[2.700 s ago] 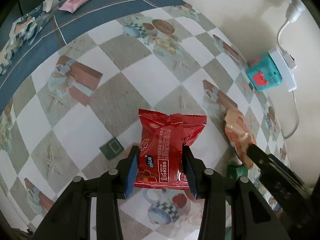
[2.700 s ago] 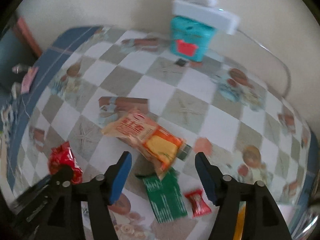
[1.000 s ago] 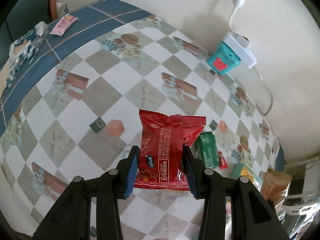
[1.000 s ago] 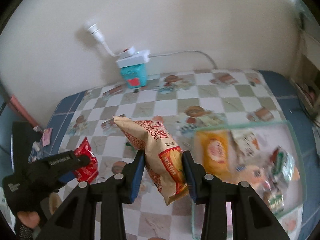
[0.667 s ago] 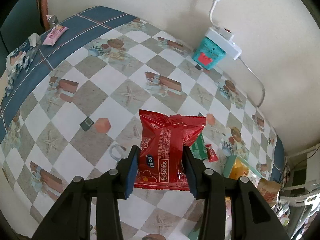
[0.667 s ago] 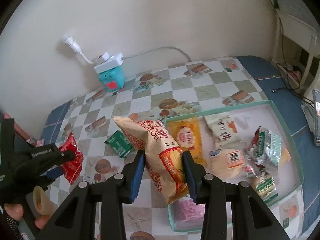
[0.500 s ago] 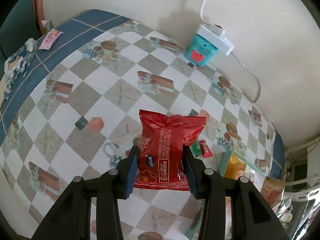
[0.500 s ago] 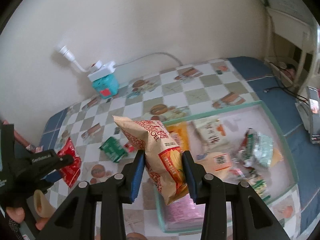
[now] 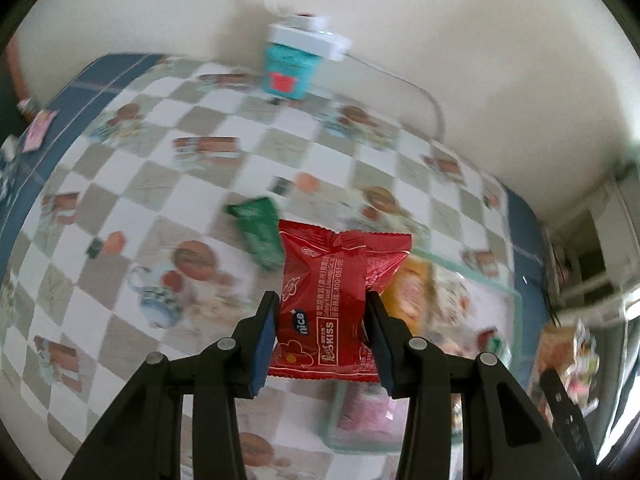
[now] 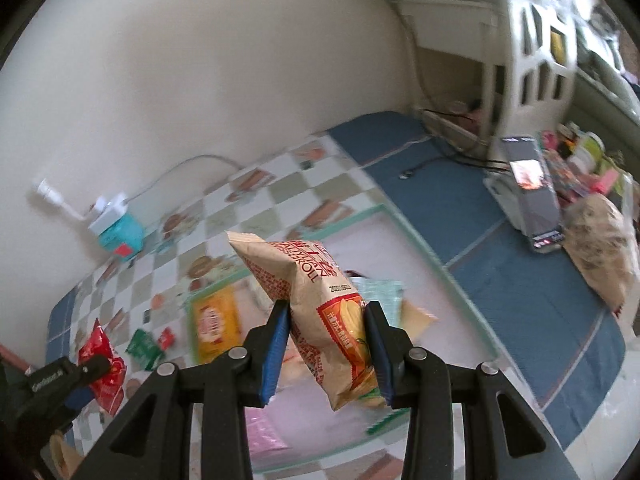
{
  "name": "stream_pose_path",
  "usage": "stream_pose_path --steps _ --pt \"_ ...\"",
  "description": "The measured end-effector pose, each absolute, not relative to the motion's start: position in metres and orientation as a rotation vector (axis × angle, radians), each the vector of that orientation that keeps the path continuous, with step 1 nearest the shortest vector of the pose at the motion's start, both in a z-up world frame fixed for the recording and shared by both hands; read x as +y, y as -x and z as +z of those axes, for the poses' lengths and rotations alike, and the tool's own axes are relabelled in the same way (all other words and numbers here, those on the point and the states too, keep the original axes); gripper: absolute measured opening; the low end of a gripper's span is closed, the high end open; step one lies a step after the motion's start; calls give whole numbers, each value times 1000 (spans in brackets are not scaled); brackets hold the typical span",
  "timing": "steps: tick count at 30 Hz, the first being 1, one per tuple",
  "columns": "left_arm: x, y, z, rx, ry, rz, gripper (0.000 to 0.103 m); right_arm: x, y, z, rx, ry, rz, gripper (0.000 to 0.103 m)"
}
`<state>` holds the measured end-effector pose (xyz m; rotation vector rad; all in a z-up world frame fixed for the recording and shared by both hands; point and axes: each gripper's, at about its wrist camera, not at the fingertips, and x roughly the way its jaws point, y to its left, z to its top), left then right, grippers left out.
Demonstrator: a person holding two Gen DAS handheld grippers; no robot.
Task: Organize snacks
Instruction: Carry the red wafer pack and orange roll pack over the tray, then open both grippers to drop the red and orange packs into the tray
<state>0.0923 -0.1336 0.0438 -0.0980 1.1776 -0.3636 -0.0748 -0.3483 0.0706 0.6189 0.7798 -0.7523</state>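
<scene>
Left wrist view: left gripper [image 9: 323,334] is clamped on a red snack packet [image 9: 334,300], pads pressing its lower half from both sides, jaws only narrowly apart w/ the pack filling the gap. Packet is held in the air above the checkered tablecloth [image 9: 160,168], its crimped top edge sticking up past the fingertips. Below and to the right sits a green-rimmed tray [image 9: 514,300]; contents are blurred, prob. a yellow pack and a pink one inside. A green packet [image 9: 260,232] lies on the cloth just left of the tray.

Right wrist view: right gripper [image 10: 325,346] is closed on a tan chip bag [image 10: 316,312], pads squeezing its middle, bag tilted, upper end leaning left. It hangs over the tray [image 10: 416,240], which already holds a yellow packet [image 10: 214,322] and others.

Handling, my read: both packs are light, soft, air-filled foil; they crumple rather than resist, and the film is slick. Chips are fragile, so a hard pinch would crush them. Best hold is across the puffed body near the middle, as now; the crimped end seams are a firmer alt. w/o squashing contents.
</scene>
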Motion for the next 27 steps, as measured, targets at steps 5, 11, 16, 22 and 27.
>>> stream_pose_path --steps 5,11,16,22,27 --pt "-178 -61 44 1180 -5 -470 45 -368 97 68 765 -664 -809 41" --pt "-214 -32 37 1202 -92 -542 45 -387 122 68 744 -705 -868 40" --pt "-230 -18 29 1212 -144 -561 45 -395 125 57 770 -733 -882 40" --pt "-244 -12 7 1231 -222 -546 45 -401 120 34 831 -778 -866 40" --pt "-250 -11 -9 1257 -264 -543 45 -404 114 10 896 -823 -852 40"
